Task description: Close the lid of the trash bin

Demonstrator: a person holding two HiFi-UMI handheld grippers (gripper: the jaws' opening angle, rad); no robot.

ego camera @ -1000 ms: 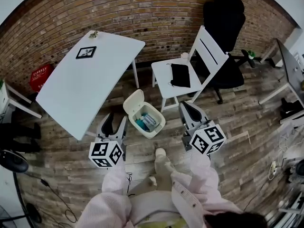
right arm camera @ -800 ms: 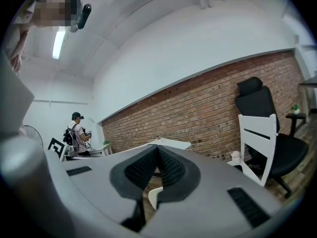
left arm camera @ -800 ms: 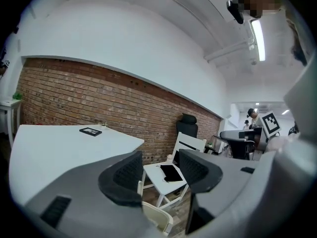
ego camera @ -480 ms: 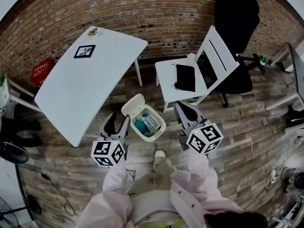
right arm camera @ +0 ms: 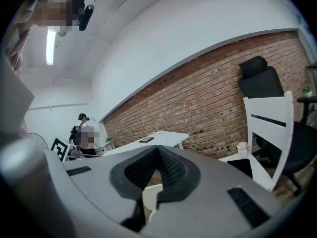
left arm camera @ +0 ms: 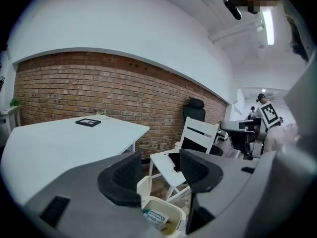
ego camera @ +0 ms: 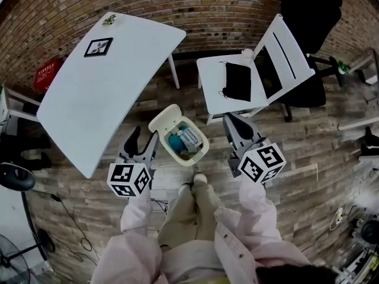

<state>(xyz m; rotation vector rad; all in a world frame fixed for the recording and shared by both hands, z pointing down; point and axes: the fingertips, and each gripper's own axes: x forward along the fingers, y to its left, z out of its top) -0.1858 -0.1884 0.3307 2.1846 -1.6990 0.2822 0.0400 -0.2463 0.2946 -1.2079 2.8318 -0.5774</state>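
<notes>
Both grippers now sit lower and closer to the trash bin (ego camera: 203,148) than a second ago, and it lies on the wooden floor between them, just ahead of the person's foot. That looks like the end of an approach, with the closing itself not yet begun. Beyond it stand the white table (ego camera: 100,81) and the white chair (ego camera: 210,78). The bin is open, with packets showing inside, and its lid (ego camera: 164,118) is tipped back on the side toward the table. The left gripper (ego camera: 143,141) is nearest that lid, its jaws spread wide after easing a shade further apart, nothing between them; its own view frames the lid (left arm camera: 143,186) beyond the fingers, apart from them. The right gripper (ego camera: 233,123) hovers beside the bin's other side, its jaws pressed together and empty.
</notes>
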